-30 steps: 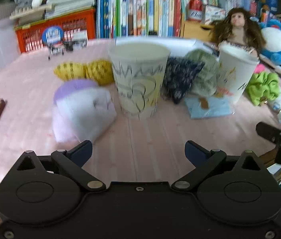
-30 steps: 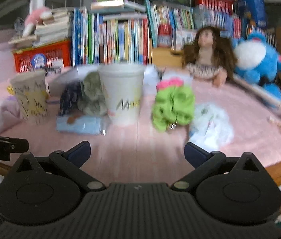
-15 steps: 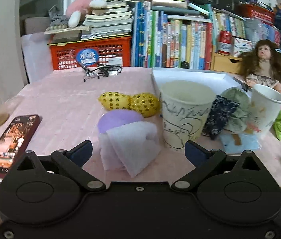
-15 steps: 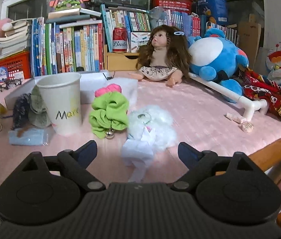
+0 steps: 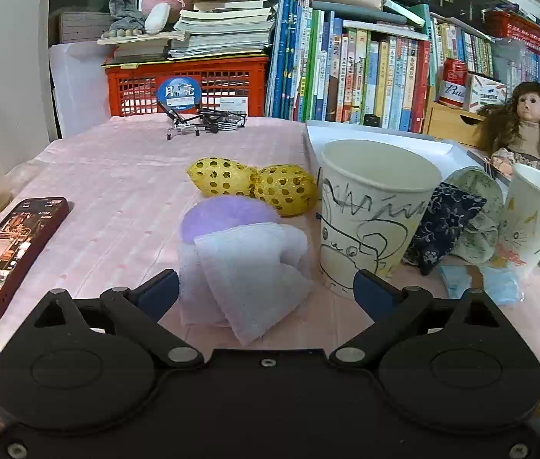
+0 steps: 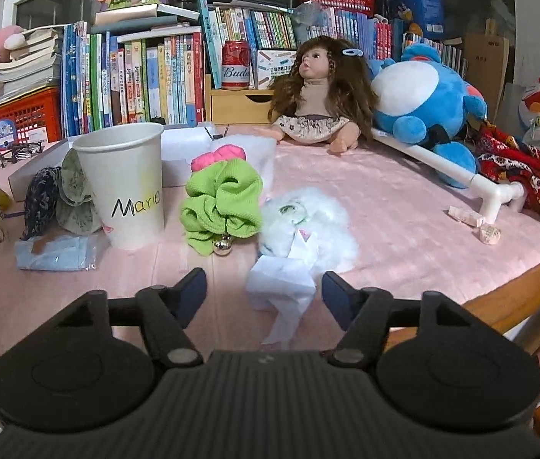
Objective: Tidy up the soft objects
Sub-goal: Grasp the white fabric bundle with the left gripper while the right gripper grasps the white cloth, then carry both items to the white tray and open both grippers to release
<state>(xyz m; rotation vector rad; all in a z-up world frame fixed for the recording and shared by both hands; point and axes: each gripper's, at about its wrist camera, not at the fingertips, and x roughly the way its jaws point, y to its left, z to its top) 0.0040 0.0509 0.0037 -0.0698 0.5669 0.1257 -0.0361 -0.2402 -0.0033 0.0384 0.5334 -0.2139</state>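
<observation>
While spread wide and empty, left gripper (image 5: 264,292) hangs low over pale purple pads (image 5: 239,264), lying between its fingers, just beside doodled paper cup (image 5: 375,222). Right gripper (image 6: 264,296) likewise parted, holding nothing, white fluffy scrunchie (image 6: 304,225) with paper tag just ahead, green scrunchie (image 6: 222,206) to its left beside "Mario" cup (image 6: 124,183). Bare pink tablecloth (image 6: 396,206) to the right, wooden edge (image 6: 514,290) near.
</observation>
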